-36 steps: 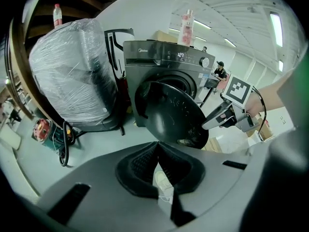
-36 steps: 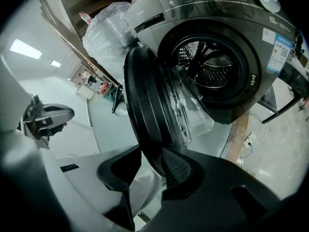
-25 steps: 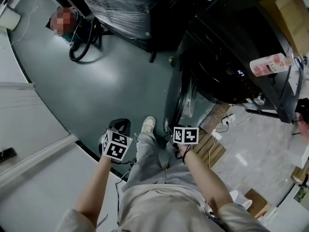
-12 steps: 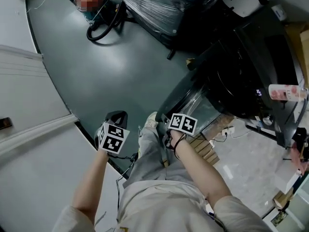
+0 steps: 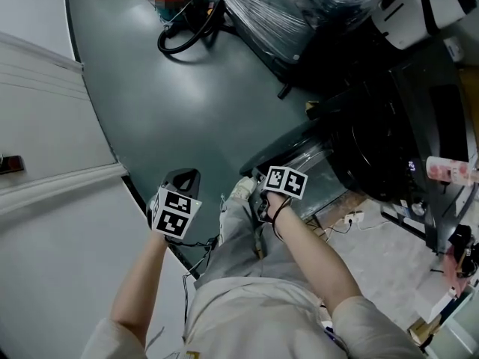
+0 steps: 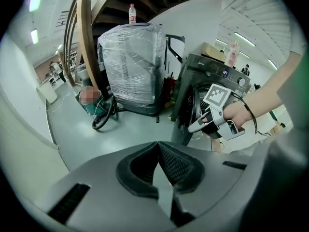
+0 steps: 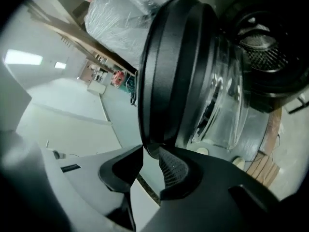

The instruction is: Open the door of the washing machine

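Observation:
The black washing machine (image 5: 389, 148) stands at the right in the head view, and its round glass door (image 5: 299, 163) hangs swung out over the grey floor. My right gripper (image 5: 258, 191) is at the door's outer edge. In the right gripper view the dark door rim (image 7: 169, 66) sits between the jaw tips of the right gripper (image 7: 149, 151), whose jaws are closing on it. The drum (image 7: 265, 47) shows behind. My left gripper (image 6: 157, 146) is shut on nothing, held apart at the left (image 5: 185, 178). From there I see the machine (image 6: 212, 76) and the right gripper (image 6: 195, 127).
A bulky item wrapped in plastic film (image 5: 299, 13) stands beyond the machine, with a black hose (image 5: 187, 32) on the floor beside it. A pink bottle (image 5: 449, 170) lies on the machine's top. Wooden slats (image 5: 325, 223) lie under it. A pale wall ledge (image 5: 60, 178) runs at the left.
The door has swung further out from the machine with the right gripper on its rim. Both grippers have shifted, and the head view has turned so that the machine sits further right.

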`<control>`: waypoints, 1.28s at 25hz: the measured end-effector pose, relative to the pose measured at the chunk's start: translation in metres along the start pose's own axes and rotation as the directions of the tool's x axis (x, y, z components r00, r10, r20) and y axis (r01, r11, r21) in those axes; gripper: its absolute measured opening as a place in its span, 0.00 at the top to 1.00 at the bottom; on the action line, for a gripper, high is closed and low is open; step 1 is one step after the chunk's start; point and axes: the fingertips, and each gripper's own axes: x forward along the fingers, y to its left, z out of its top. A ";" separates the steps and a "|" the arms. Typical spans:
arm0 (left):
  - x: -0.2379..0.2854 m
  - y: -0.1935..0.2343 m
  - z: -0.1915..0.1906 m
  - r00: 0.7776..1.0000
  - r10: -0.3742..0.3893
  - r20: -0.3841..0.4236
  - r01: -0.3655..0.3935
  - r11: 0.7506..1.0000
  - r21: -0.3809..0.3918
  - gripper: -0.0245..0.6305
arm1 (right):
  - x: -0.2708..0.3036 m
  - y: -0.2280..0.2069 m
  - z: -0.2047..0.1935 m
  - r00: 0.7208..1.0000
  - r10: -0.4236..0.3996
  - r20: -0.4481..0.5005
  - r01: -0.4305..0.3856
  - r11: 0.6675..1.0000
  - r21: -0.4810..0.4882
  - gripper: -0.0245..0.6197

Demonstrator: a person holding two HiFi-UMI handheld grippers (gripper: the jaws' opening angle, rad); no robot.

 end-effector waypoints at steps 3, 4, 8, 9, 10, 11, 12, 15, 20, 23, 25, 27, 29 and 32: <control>-0.008 0.004 0.010 1.000 0.007 0.011 -0.008 1.000 0.016 0.93 | -0.007 0.012 -0.004 0.999 0.000 -0.046 -0.007 0.986 -0.165 0.79; -0.010 0.004 0.015 1.000 0.010 0.015 -0.010 1.000 0.022 0.93 | -0.011 0.016 -0.003 0.999 0.003 -0.050 -0.013 0.979 -0.204 0.79; -0.011 0.002 0.040 0.999 0.009 0.035 -0.011 0.999 0.052 0.93 | -0.041 0.028 0.014 1.000 0.012 0.009 -0.008 0.945 -0.328 0.85; -0.011 -0.001 0.048 0.999 0.005 0.044 -0.008 0.998 0.060 0.93 | -0.050 0.030 0.019 0.999 0.014 0.030 -0.003 0.935 -0.353 0.86; -0.011 -0.003 0.057 0.998 0.001 0.056 -0.004 0.998 0.071 0.93 | -0.061 0.032 0.025 0.998 0.020 0.052 0.001 0.926 -0.378 0.87; -0.012 -0.007 0.067 0.998 -0.004 0.069 -0.002 0.997 0.083 0.93 | -0.074 0.036 0.030 0.997 0.030 0.073 0.002 0.916 -0.401 0.88; -0.014 -0.011 0.078 0.997 -0.008 0.082 0.000 0.995 0.097 0.93 | -0.087 0.040 0.036 0.994 0.041 0.096 0.003 0.906 -0.423 0.88; -0.025 -0.029 0.119 0.991 -0.028 0.128 0.007 0.988 0.156 0.93 | -0.130 0.050 0.053 0.982 0.076 0.171 0.012 0.886 -0.464 0.90; -0.054 -0.075 0.190 0.971 -0.087 0.222 0.031 0.969 0.246 0.93 | -0.212 0.059 0.075 0.945 0.111 0.307 0.061 0.865 -0.498 0.91; -0.070 -0.105 0.223 0.955 -0.130 0.266 0.045 0.952 0.304 0.93 | -0.266 0.058 0.084 0.917 0.110 0.384 0.126 0.833 -0.539 0.91; -0.082 -0.124 0.245 0.942 -0.156 0.296 0.048 0.938 0.342 0.93 | -0.301 0.057 0.087 0.897 0.118 0.426 0.154 0.821 -0.550 0.91; -0.095 -0.144 0.266 0.926 -0.183 0.331 0.050 0.926 0.373 0.93 | -0.334 0.054 0.088 0.876 0.129 0.464 0.171 0.817 -0.550 0.91; -0.106 -0.165 0.288 0.906 -0.215 0.364 0.053 0.912 0.407 0.93 | -0.368 0.049 0.089 0.849 0.127 0.512 0.214 0.805 -0.553 0.91; -0.124 -0.200 0.317 0.874 -0.272 0.403 0.063 0.885 0.462 0.93 | -0.418 0.045 0.089 0.798 0.103 0.594 0.322 0.760 -0.564 0.91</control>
